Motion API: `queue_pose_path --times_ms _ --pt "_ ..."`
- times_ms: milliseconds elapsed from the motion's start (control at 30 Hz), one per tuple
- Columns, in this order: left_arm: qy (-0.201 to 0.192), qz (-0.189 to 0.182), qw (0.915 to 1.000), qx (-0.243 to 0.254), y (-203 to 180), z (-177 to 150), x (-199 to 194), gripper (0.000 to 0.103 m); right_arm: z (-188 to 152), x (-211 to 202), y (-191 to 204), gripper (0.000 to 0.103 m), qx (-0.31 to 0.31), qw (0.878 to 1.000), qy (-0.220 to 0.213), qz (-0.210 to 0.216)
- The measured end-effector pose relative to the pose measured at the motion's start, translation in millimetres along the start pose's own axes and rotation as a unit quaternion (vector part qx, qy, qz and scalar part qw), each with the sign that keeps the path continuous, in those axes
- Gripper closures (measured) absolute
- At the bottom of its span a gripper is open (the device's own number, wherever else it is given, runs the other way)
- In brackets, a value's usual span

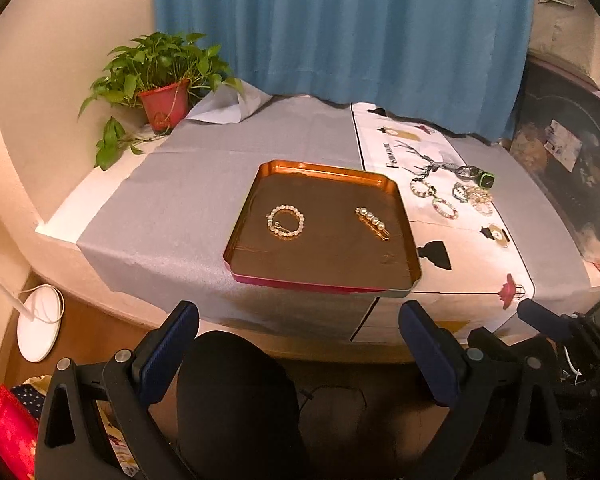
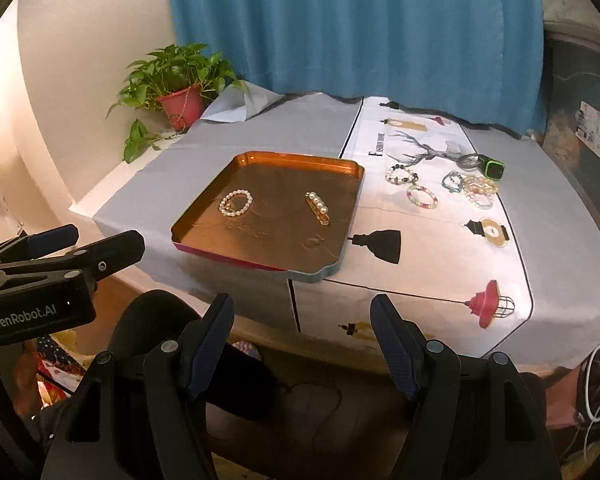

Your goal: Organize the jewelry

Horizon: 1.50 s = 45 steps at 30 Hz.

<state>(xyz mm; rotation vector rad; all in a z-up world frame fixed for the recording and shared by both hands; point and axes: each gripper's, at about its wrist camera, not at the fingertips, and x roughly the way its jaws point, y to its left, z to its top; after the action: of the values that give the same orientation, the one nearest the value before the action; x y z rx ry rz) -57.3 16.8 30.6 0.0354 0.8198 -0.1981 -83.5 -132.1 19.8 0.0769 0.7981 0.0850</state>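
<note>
A copper-coloured tray (image 1: 256, 196) (image 2: 204, 200) lies on the table near its front edge. In it rest a pearl bracelet (image 1: 286, 221) (image 2: 236, 202) on the left and a pearl hair clip (image 1: 373, 222) (image 2: 318, 207) on the right. To the right of the tray, on a printed white cloth, lie several bead bracelets (image 1: 444, 207) (image 2: 422, 196) and a green watch (image 1: 486, 179) (image 2: 494, 168). My left gripper (image 1: 300, 340) hangs open and empty in front of the table, off its edge. My right gripper (image 2: 302, 340) is likewise open, empty and short of the table.
A potted plant (image 1: 164, 80) (image 2: 178, 84) stands at the back left corner, with a blue curtain (image 1: 340, 20) behind the table. A black chair back (image 1: 236, 400) sits below the grippers. Dark clutter (image 1: 572, 160) borders the table's right side.
</note>
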Motion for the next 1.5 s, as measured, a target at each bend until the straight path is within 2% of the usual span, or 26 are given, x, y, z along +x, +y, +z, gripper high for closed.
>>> queue_pose_path --times_ms 400,867,1133,1333,1500 --pt "-0.001 -0.001 0.9999 0.017 -10.4 -0.8 -0.8 0.004 -2.2 -10.4 -4.0 0.032 0.003 1.0 -0.007 0.002" --pt "0.022 -0.011 0.999 0.038 -37.8 10.0 27.3 0.004 -4.5 9.5 -26.1 0.032 0.031 0.999 0.007 -0.008" --pt "0.032 -0.038 0.9965 0.068 -82.7 46.9 68.0 0.004 2.4 26.9 -85.5 0.032 0.076 0.996 0.004 -0.053" --pt "0.038 -0.054 0.9938 0.09 -126.0 86.0 111.7 0.004 19.2 43.5 -157.9 0.032 0.121 0.987 -0.003 -0.105" --pt "0.053 -0.067 0.99 0.113 -170.9 131.3 162.9 0.004 34.1 68.9 -222.2 0.032 0.16 0.977 -0.001 -0.144"
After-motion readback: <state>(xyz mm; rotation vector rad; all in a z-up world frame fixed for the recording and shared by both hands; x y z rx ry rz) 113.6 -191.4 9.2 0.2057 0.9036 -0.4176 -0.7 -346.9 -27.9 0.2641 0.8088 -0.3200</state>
